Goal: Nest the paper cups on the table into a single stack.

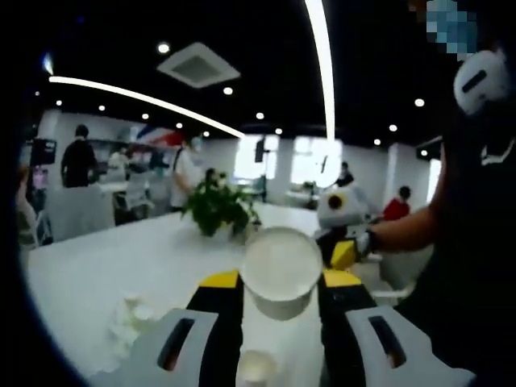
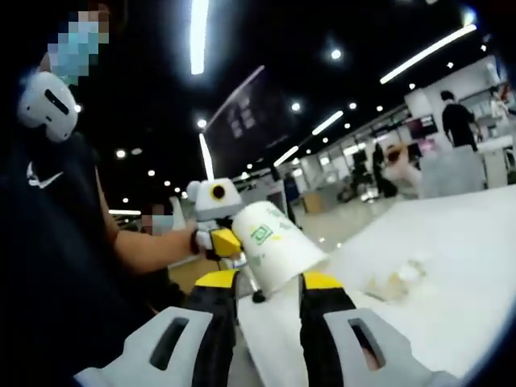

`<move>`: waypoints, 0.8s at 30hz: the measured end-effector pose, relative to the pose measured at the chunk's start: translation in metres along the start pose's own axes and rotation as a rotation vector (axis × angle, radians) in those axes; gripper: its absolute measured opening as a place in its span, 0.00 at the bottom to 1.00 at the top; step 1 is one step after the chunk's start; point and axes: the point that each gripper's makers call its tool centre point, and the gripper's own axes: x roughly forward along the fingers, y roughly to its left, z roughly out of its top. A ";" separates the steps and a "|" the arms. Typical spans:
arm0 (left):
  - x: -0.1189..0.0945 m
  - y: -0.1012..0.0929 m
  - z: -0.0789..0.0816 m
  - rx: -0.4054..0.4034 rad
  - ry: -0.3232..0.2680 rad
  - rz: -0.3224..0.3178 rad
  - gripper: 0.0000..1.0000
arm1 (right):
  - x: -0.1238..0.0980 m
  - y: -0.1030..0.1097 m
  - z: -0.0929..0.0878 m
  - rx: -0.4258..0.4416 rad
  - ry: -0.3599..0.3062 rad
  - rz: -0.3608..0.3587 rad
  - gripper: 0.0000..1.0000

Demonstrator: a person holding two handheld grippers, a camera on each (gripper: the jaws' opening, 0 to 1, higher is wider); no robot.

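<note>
A white paper cup (image 1: 282, 270) sits between the yellow-tipped jaws of my left gripper (image 1: 280, 282), its open mouth facing the camera. The jaws are shut on it. Just behind it to the right, a hand holds my right gripper (image 1: 345, 242) close by. In the right gripper view, a white paper cup with a green mark (image 2: 274, 242) lies tilted between the jaws of my right gripper (image 2: 268, 280), which is shut on it. The left gripper (image 2: 222, 238) faces it from the cup's upper left end. I cannot tell whether both views show the same cup. Another cup (image 1: 258, 367) stands on the table below.
The long white table (image 1: 121, 266) carries a small heap of cups (image 1: 133, 316), also seen from the other side (image 2: 399, 282), and a potted plant (image 1: 218, 210) farther back. The person holding the grippers stands at the table's side (image 2: 56, 242). Other people stand in the background.
</note>
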 end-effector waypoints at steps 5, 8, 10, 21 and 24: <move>0.000 -0.006 -0.018 0.016 0.073 -0.027 0.34 | 0.002 0.009 -0.003 0.009 0.013 0.042 0.22; 0.003 -0.013 -0.026 0.030 0.096 -0.062 0.34 | 0.002 0.016 -0.007 0.009 0.029 0.068 0.14; 0.005 -0.015 -0.028 0.031 0.098 -0.072 0.34 | 0.000 0.018 -0.006 0.012 0.029 0.078 0.08; 0.008 -0.013 -0.024 0.052 0.068 -0.043 0.42 | -0.004 0.027 0.014 -0.004 0.045 0.130 0.00; 0.007 -0.007 -0.024 0.045 0.062 -0.006 0.55 | -0.004 0.022 0.019 -0.036 0.060 0.112 0.00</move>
